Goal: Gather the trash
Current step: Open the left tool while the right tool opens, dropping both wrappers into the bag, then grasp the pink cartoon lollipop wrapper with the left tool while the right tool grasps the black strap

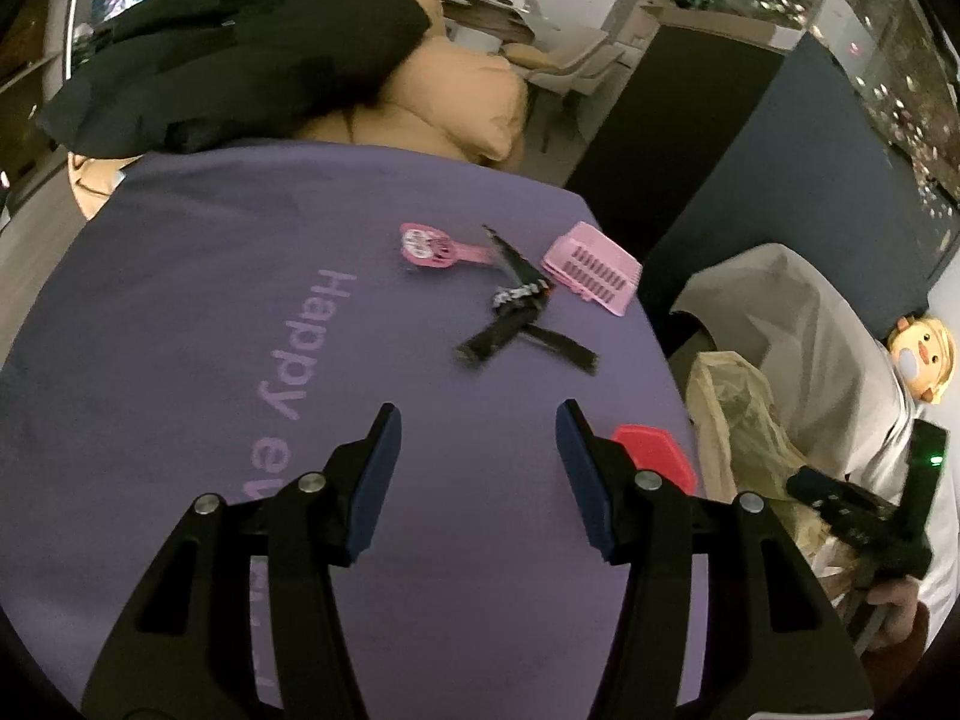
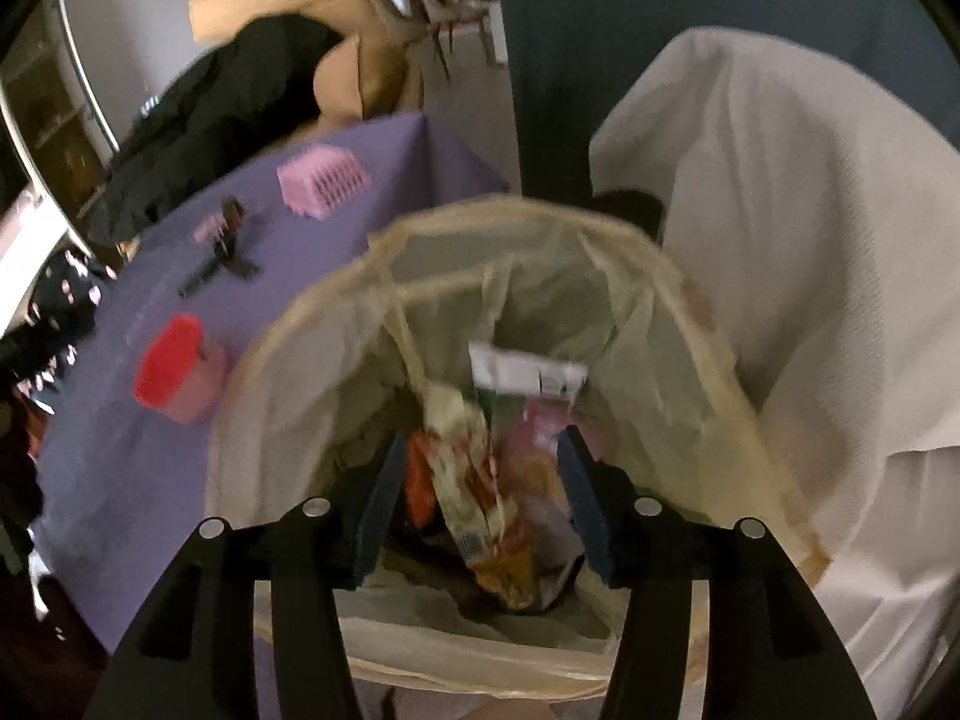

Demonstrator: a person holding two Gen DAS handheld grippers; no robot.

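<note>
Blue-padded left gripper [image 1: 477, 429] nearest the lens at the bottom of the left wrist view, jaws spread wide, nothing between the pads, only purple tablecloth [image 1: 180, 312] beneath, pale lettering running down its left half. Upper left: black garment [image 1: 240, 42] heaped over tan cushions [image 1: 456, 96]. Centre, beyond the fingertips: pink toy with cartoon eyes [image 1: 429, 246], then black wrappers [image 1: 519, 318] crossed in a loose pile on the cloth, blurred, then pink slotted basket [image 1: 591, 270] just beside them near the table edge. Red lid [image 1: 654, 450] partly hidden behind the right finger. Far right: trash bag [image 1: 738, 414] off the table edge, white cloth [image 1: 810, 330] draped behind it, the other gripper's black body low in the corner.

Right wrist view, bottom: right gripper [image 2: 477, 450] held wide over the mouth of the pale bag [image 2: 540, 228], pads apart and not pressing on anything. Crumpled snack packets [image 2: 480, 480] in the gap between them; in the air or resting in the bag, cannot tell through the blur. Left of the bag: red-lidded container [image 2: 174, 369] on the purple cloth.
</note>
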